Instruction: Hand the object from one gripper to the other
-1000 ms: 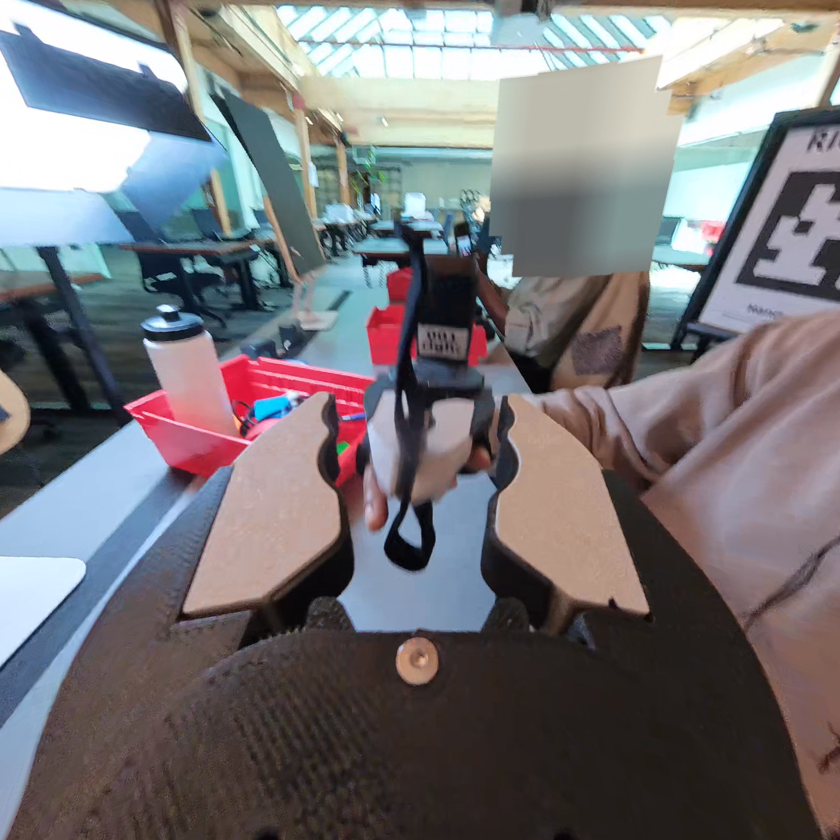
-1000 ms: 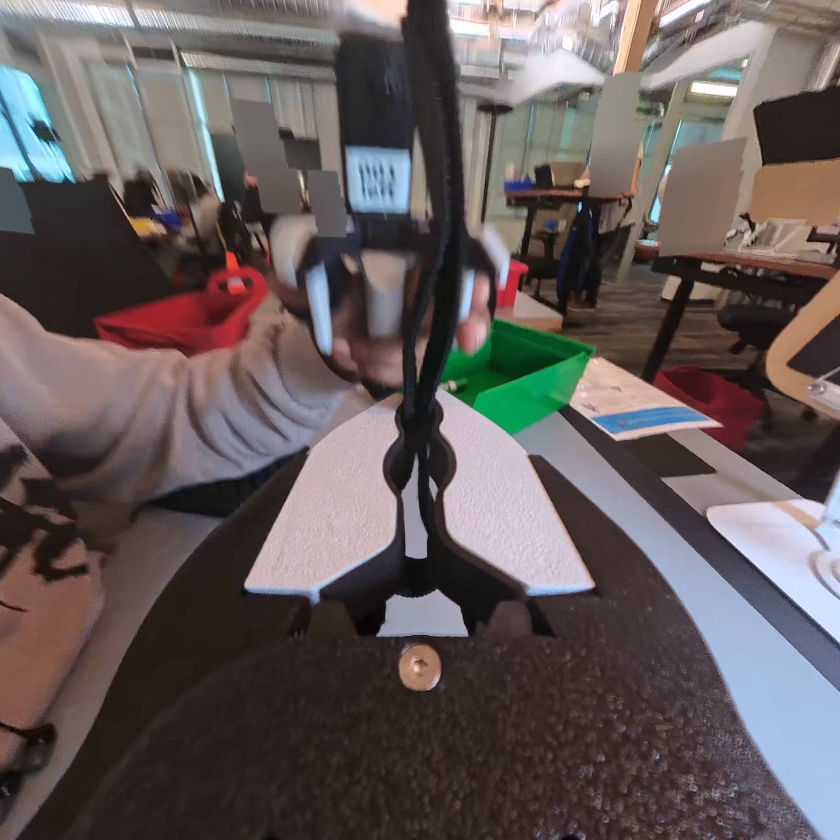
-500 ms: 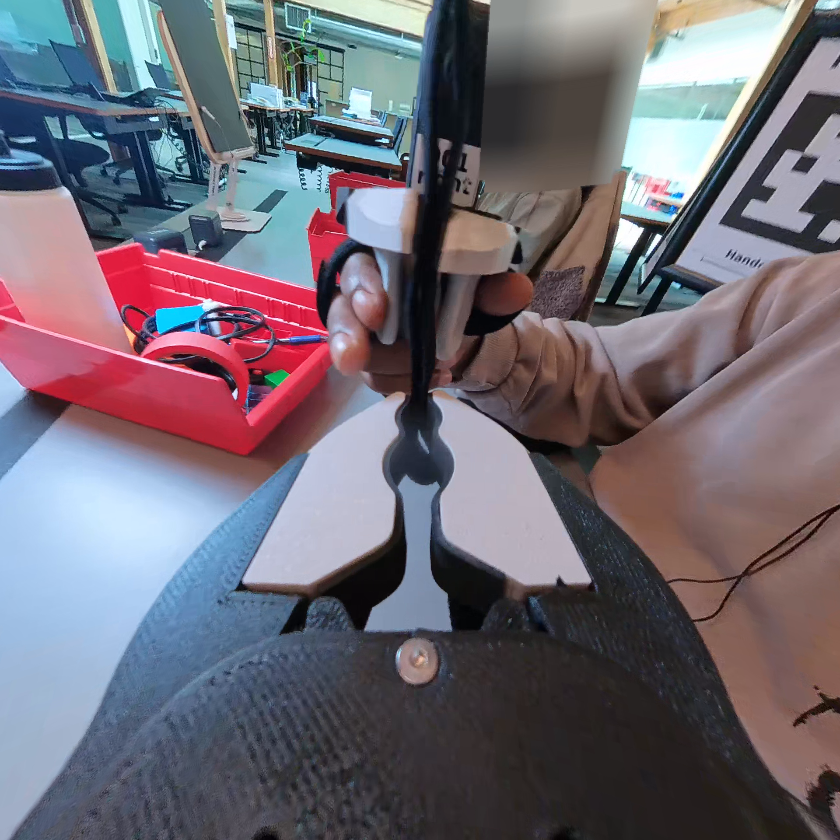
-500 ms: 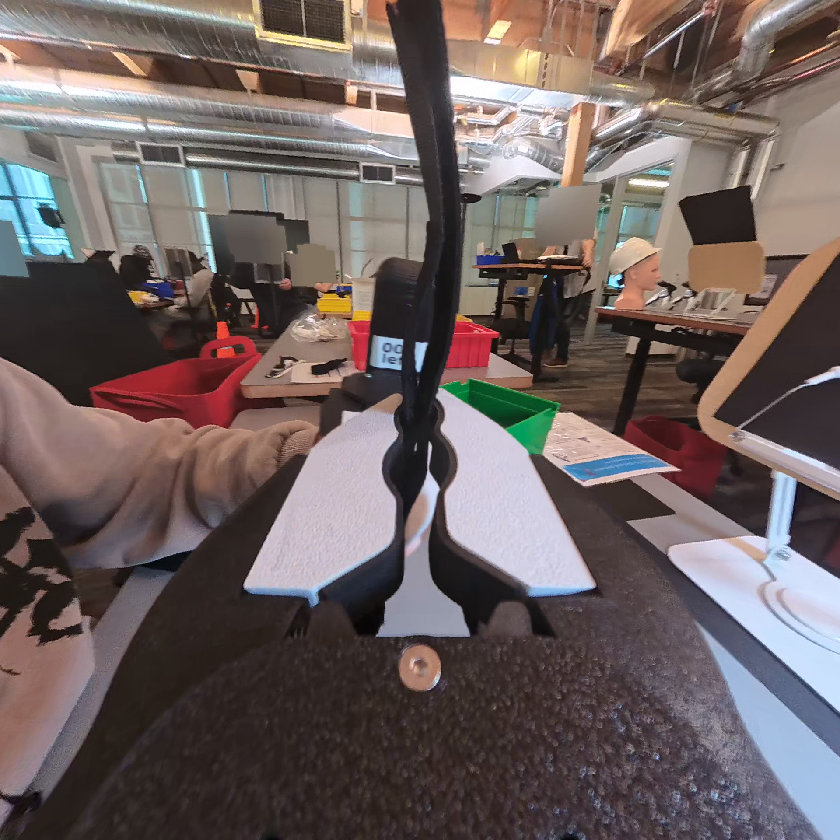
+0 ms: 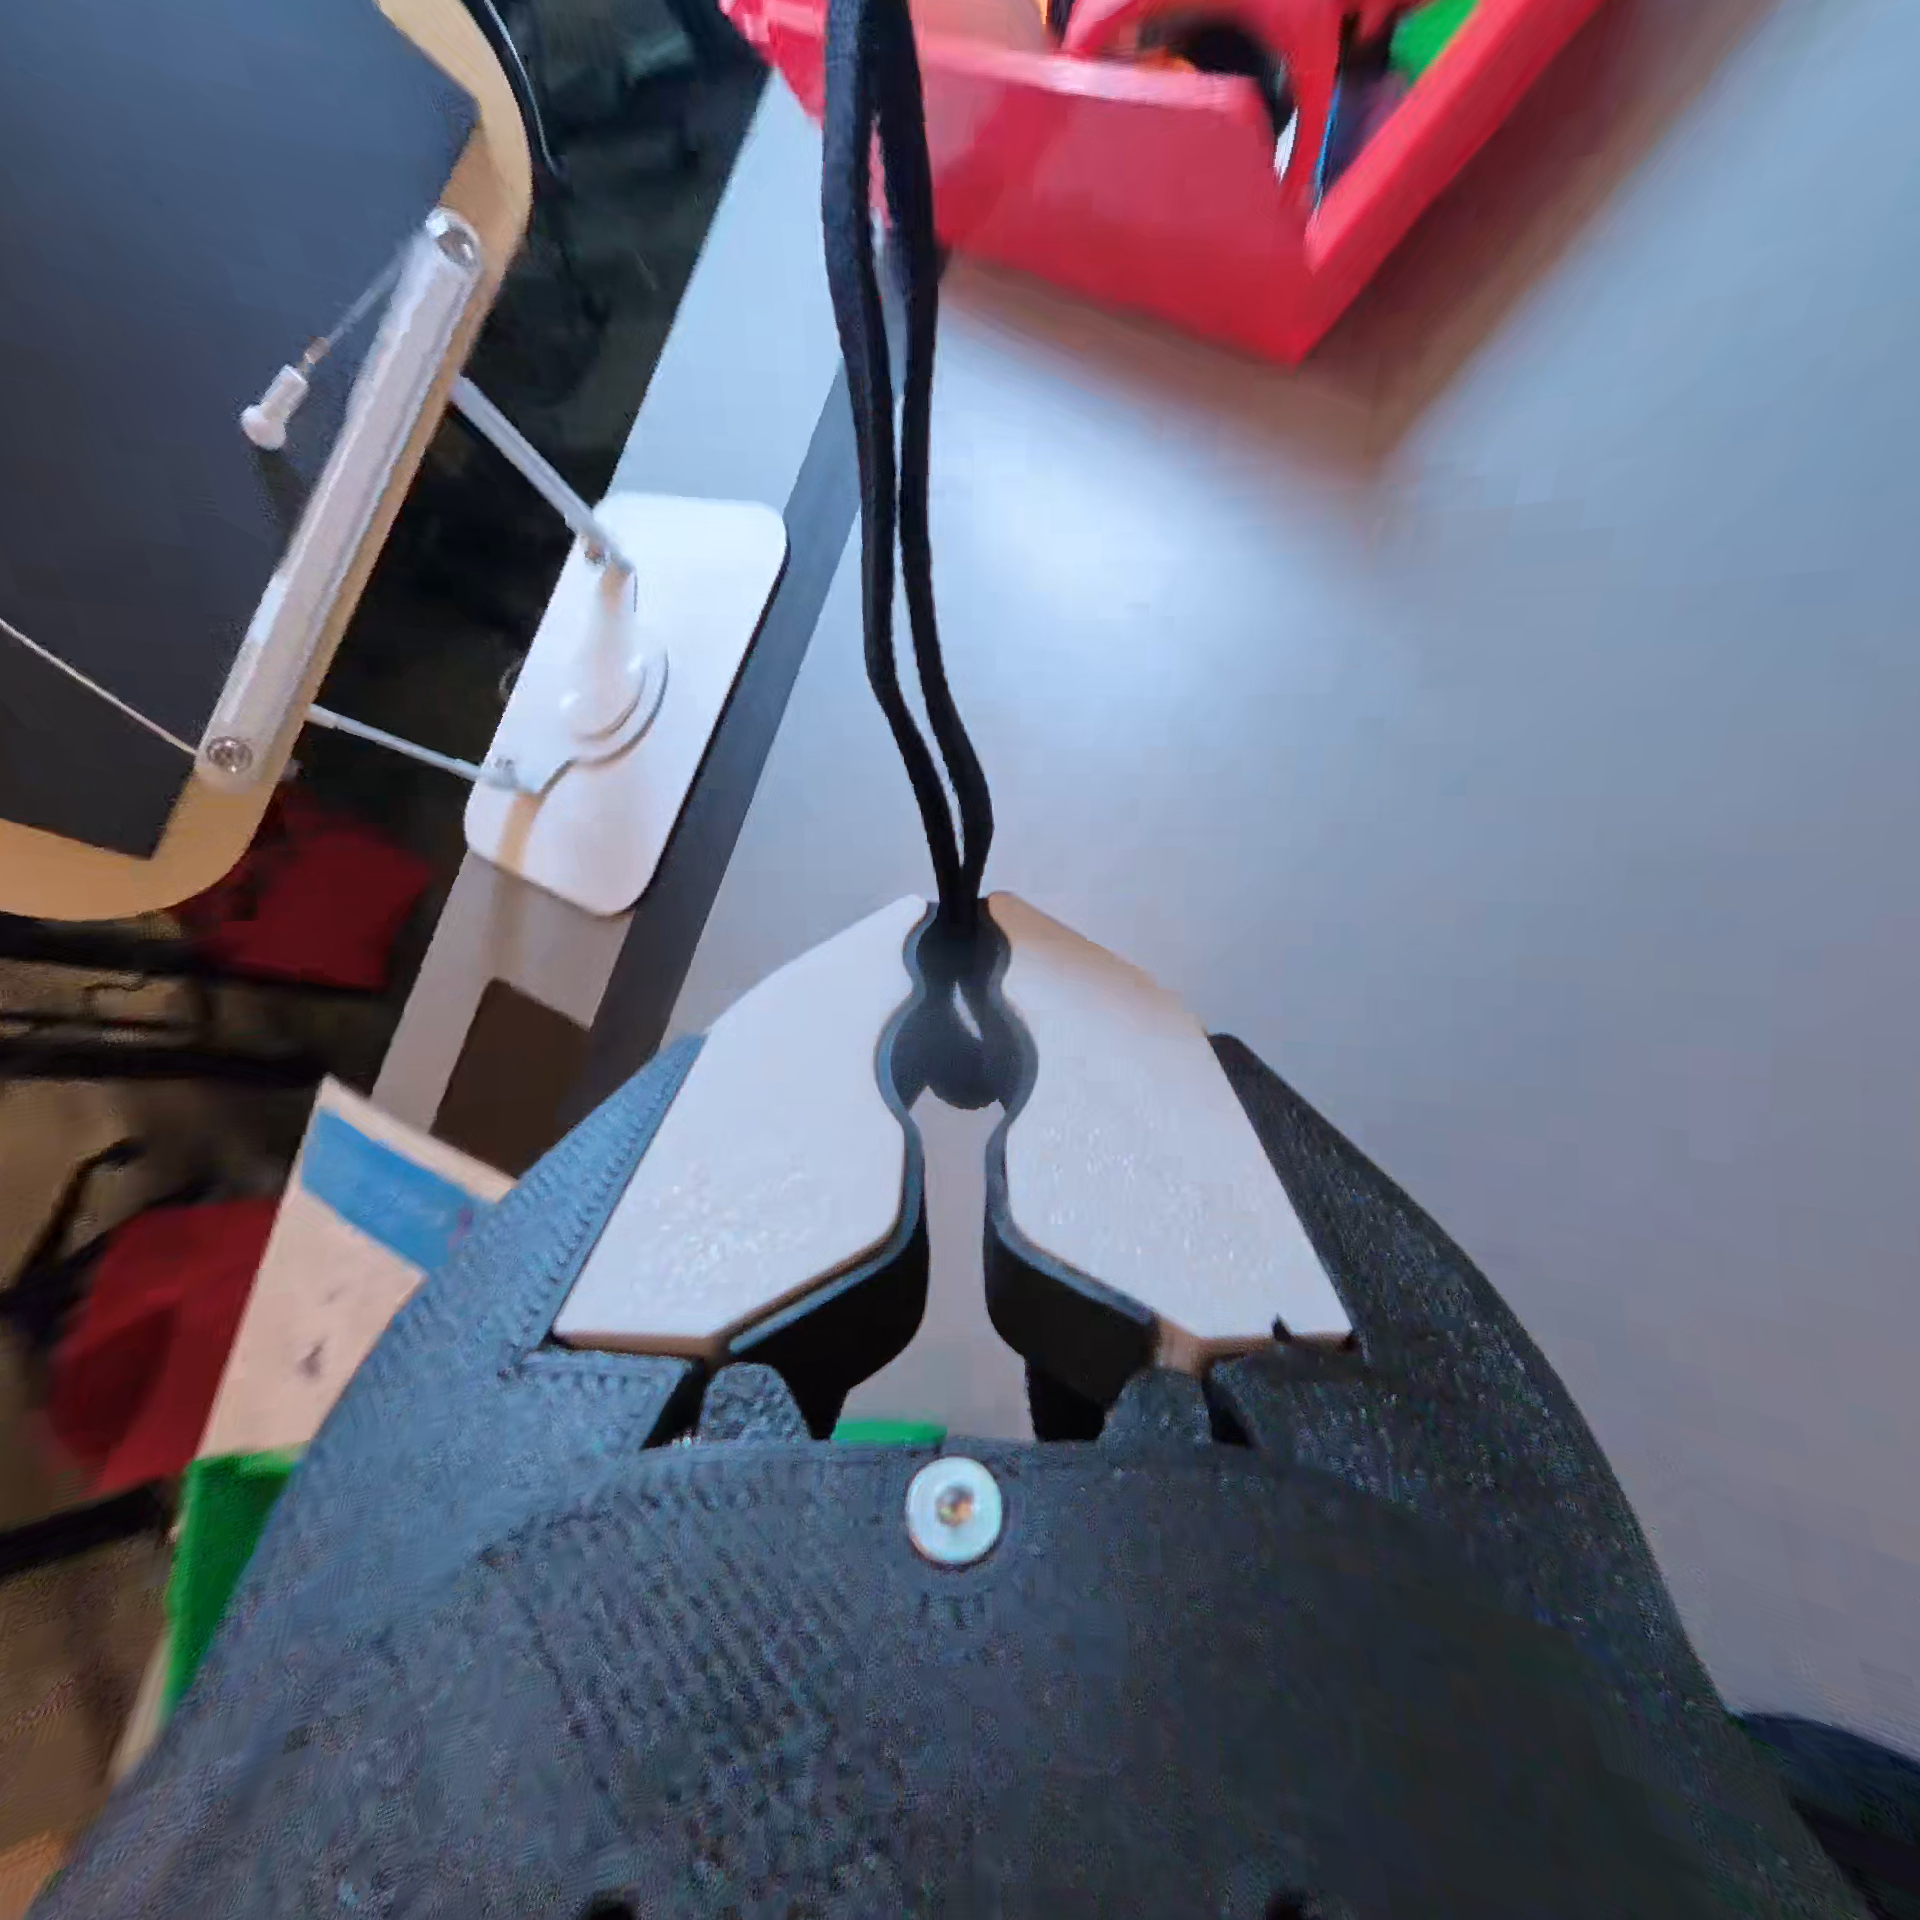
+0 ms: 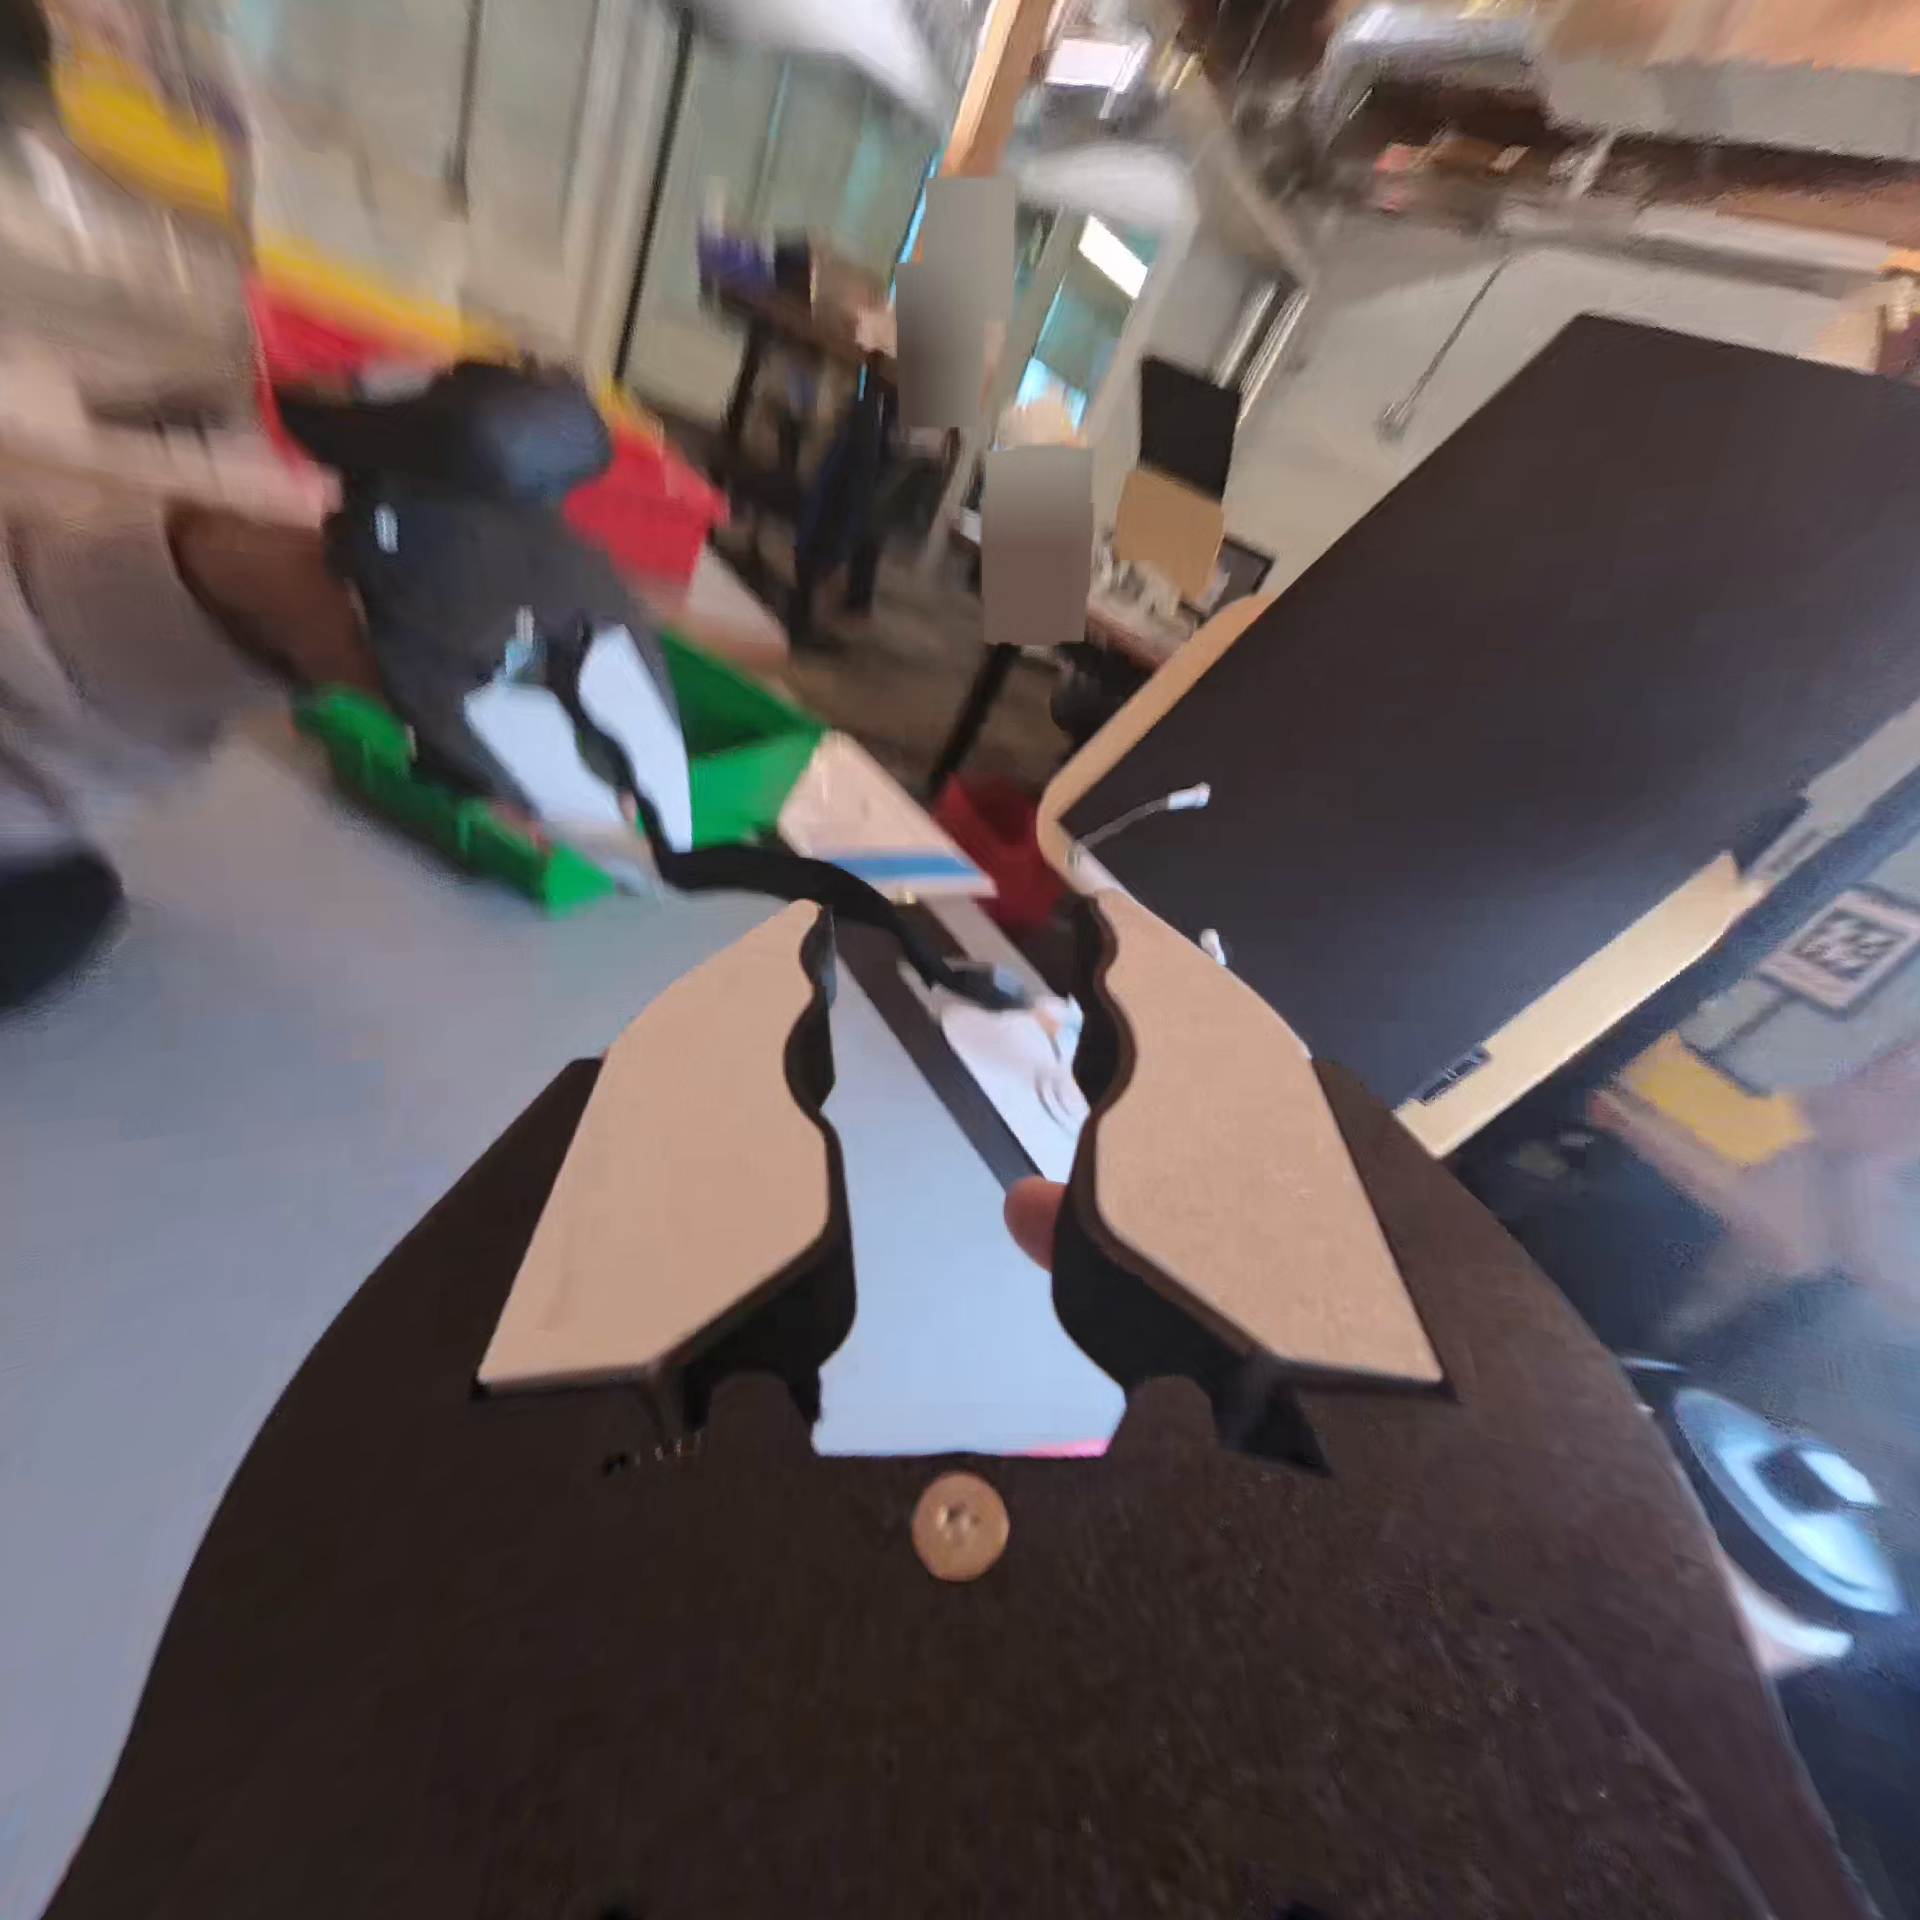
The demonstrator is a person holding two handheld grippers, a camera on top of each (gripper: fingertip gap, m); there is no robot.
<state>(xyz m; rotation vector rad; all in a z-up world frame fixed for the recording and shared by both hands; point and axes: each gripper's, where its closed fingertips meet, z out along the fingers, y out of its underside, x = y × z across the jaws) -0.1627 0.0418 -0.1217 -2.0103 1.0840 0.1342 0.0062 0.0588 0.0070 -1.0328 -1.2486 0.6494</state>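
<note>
Strap (image 5: 894,436) was pinched in fully closed left gripper (image 5: 957,914); right gripper (image 6: 951,914) was spread wide, empty. Left should hold firm, right retreat clear.

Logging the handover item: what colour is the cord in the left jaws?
Black cord, clearest in the left wrist view.

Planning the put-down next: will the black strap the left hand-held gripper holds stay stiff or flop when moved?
Probably floppy: the black strap runs as two thin, wavy strands from the left hand-held gripper, and curls loosely in the right wrist view. It looks light, so likely to swing. The shut jaws pinch it in their notch, so slipping seems unlikely.
</note>
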